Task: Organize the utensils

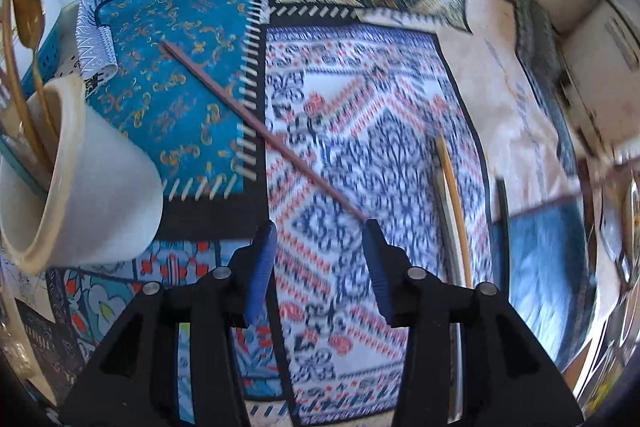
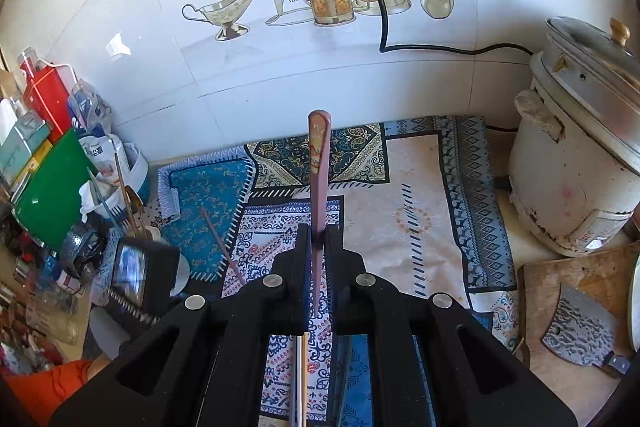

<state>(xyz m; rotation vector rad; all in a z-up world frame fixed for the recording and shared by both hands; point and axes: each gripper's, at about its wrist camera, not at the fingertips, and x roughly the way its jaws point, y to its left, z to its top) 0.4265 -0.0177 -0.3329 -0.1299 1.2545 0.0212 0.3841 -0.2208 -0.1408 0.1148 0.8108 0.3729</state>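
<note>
My right gripper (image 2: 318,251) is clamped on one reddish chopstick (image 2: 319,163), my left gripper (image 1: 320,247) half open over its mate (image 1: 256,123) on the patterned mat (image 1: 400,107), so I'd centre both pads before squeezing.

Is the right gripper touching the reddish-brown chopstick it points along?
Touching. The right wrist view shows the right gripper shut on the decorated chopstick, both pads pressed against its shaft.
</note>
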